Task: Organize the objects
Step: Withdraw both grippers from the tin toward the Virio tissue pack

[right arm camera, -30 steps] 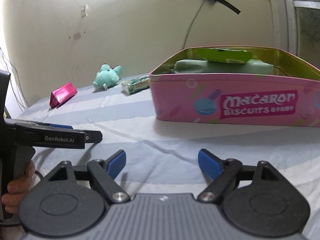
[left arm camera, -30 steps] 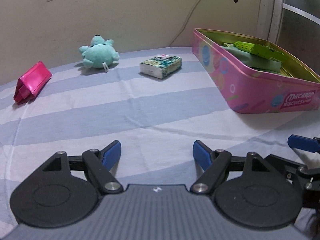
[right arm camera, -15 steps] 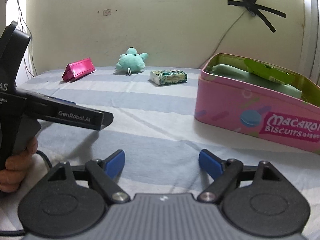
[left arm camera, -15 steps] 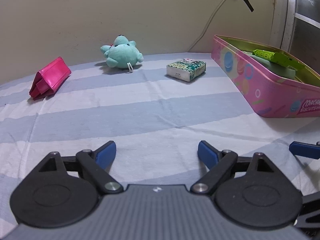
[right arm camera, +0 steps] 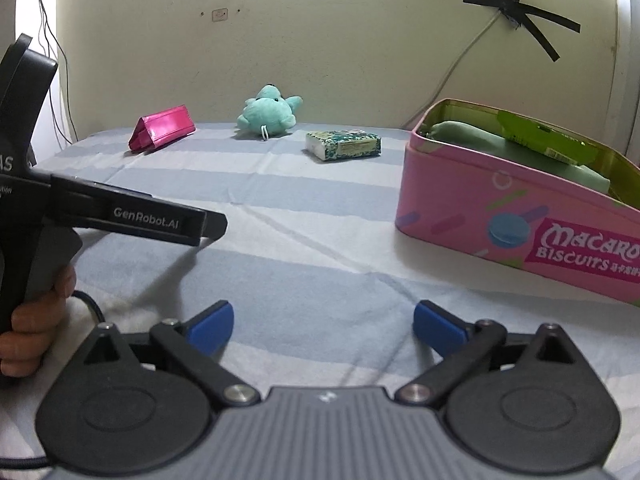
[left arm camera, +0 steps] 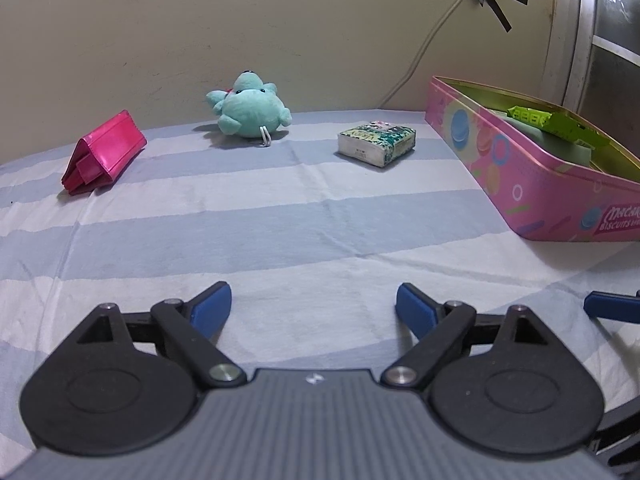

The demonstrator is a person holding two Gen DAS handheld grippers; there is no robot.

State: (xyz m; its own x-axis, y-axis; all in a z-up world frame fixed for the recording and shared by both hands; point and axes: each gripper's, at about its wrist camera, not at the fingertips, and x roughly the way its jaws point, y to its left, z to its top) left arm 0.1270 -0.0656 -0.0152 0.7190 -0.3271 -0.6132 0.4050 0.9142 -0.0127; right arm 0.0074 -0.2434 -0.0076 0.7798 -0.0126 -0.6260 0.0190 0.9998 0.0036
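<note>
A big bed (left arm camera: 280, 220) with a blue and white striped sheet holds everything. The pink biscuit tin (right arm camera: 520, 216) sits open on the right side. A soft grey-green thing (right arm camera: 500, 140) and a bright green pack (right arm camera: 544, 136) already lie inside it.

Three things wait far back near the wall, well apart from each other: the pink purse (left arm camera: 104, 152), the teal plush toy (left arm camera: 250, 110) and the small tissue pack (left arm camera: 376, 142), which lies nearest the tin.

The left claw (left arm camera: 314, 306) is spread wide apart and holds nothing. The right claw (right arm camera: 322, 322) is also wide apart and holds nothing. Both hang low over the sheet, far from the three things.

I think the plush toy could squish and slip out. The purse looks shiny, so it might slide away. A low claw could also snag the sheet.
</note>
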